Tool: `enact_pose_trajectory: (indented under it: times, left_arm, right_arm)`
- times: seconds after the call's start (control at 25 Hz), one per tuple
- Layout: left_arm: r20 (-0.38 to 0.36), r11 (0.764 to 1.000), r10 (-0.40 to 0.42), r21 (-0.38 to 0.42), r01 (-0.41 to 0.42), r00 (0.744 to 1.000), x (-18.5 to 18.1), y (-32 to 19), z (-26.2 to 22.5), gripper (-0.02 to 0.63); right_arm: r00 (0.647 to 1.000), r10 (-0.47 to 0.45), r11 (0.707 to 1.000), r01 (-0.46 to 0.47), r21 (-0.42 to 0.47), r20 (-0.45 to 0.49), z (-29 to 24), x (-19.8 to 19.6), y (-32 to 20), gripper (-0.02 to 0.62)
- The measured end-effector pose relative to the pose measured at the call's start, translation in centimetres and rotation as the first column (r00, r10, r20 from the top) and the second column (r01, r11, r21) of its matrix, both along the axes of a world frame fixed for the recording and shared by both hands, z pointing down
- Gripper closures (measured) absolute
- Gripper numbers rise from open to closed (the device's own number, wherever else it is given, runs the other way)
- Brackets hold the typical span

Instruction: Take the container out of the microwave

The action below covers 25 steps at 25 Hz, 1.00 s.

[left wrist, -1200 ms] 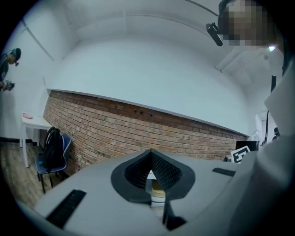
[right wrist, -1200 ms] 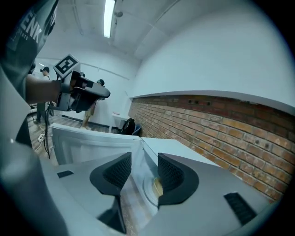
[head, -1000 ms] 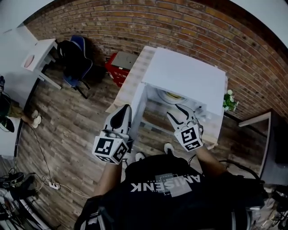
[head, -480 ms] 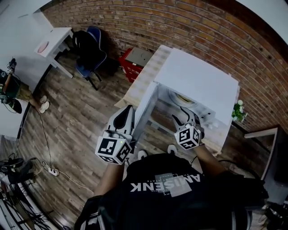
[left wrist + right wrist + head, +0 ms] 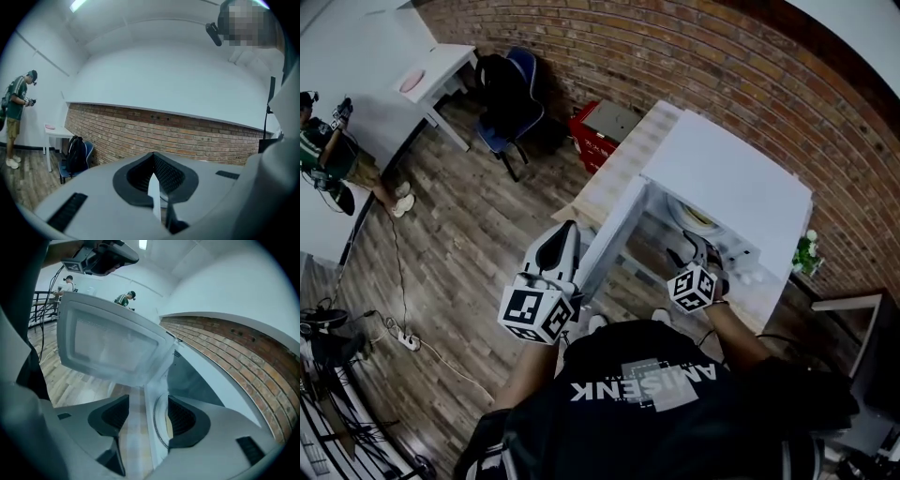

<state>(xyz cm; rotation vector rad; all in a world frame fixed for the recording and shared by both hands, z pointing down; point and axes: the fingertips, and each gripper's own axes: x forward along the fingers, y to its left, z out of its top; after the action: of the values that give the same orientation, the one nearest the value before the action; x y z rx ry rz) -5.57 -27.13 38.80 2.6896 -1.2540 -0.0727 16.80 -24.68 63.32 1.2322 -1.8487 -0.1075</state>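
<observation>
Right now I judge this to be the reach-in step: the microwave stands on the checked table with its door swung wide to my left, and the container has not been touched yet. It sits inside the cavity, a round, shallow, pale dish, and its rim also shows in the right gripper view. There is something yellowish in it, though I cannot tell what. My right gripper hangs just in front of the opening, angled down toward it. Its jaws have just been opening and now stand wide. Nothing lies between the pads; through the gap I see only the edge of the microwave's front frame, the tablecloth and the dish rim farther in. My left gripper is out beside the free edge of the door. In its own view the jaws are together and appear to hold nothing, with only a thin pale sliver in the seam that I cannot identify. The next move, as I see it, is to carry the right gripper past the frame without knocking it and bring the spread jaws over the dish rim. Then I would close on the rim firmly and draw the dish out level, so the contents do not slide or spill.
</observation>
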Motion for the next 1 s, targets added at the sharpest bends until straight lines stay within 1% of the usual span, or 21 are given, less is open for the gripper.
enact_pose_trajectory:
  times: [0.2, 0.36, 0.56, 0.8, 1.0]
  left_arm:
    - [0.019, 1.000, -0.004, 0.015, 0.004, 1.000, -0.3, 0.1, -0.2, 0.594]
    - [0.032, 1.000, 0.009, 0.028, -0.010, 0.999, 0.2, 0.3, -0.4, 0.595]
    - [0.029, 1.000, -0.003, 0.019, 0.003, 1.000, 0.4, 0.4, -0.3, 0.594]
    - [0.028, 0.999, -0.029, 0.018, 0.029, 0.999, 0.2, 0.3, -0.3, 0.594]
    - [0.030, 0.999, -0.030, 0.017, 0.030, 0.999, 0.7, 0.5, -0.5, 0.594]
  right_arm:
    - [0.999, 0.040, 0.999, -0.041, -0.020, -0.035, 1.5, 1.4, -1.2, 0.342]
    - [0.997, 0.046, 0.998, -0.048, -0.036, -0.064, 2.3, 2.4, -2.3, 0.342]
    - [0.995, 0.068, 0.997, -0.071, -0.038, -0.074, 2.6, 3.6, -3.1, 0.342]
    - [0.994, 0.076, 0.996, -0.079, -0.040, -0.081, 3.0, 4.6, -3.6, 0.342]
    - [0.992, 0.094, 0.995, -0.097, -0.031, -0.088, 2.8, 5.5, -4.4, 0.342]
